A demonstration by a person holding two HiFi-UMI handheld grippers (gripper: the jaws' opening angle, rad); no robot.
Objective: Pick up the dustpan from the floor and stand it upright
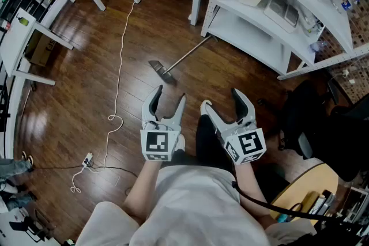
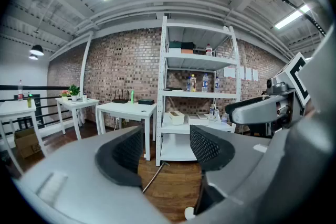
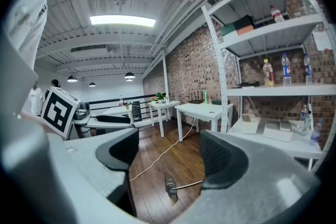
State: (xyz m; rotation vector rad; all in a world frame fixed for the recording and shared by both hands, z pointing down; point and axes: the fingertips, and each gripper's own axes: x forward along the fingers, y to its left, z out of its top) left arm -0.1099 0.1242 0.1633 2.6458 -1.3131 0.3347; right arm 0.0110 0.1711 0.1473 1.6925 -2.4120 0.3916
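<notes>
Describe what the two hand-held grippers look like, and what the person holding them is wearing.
The left hand-held gripper and right hand-held gripper have pale grey bodies and curved jaws lined with black textured pads. Each has a cube with black-and-white square markers. A black cable trails from the right one. The shirt is light and short-sleeved.

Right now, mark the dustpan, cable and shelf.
dustpan (image 1: 188,55), head view, middle of its handle.
cable (image 1: 120,49), head view, straight run on the floor.
shelf (image 1: 248,37), head view, lower board.

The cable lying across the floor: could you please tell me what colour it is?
The cable is white, clearest in the head view.
</notes>
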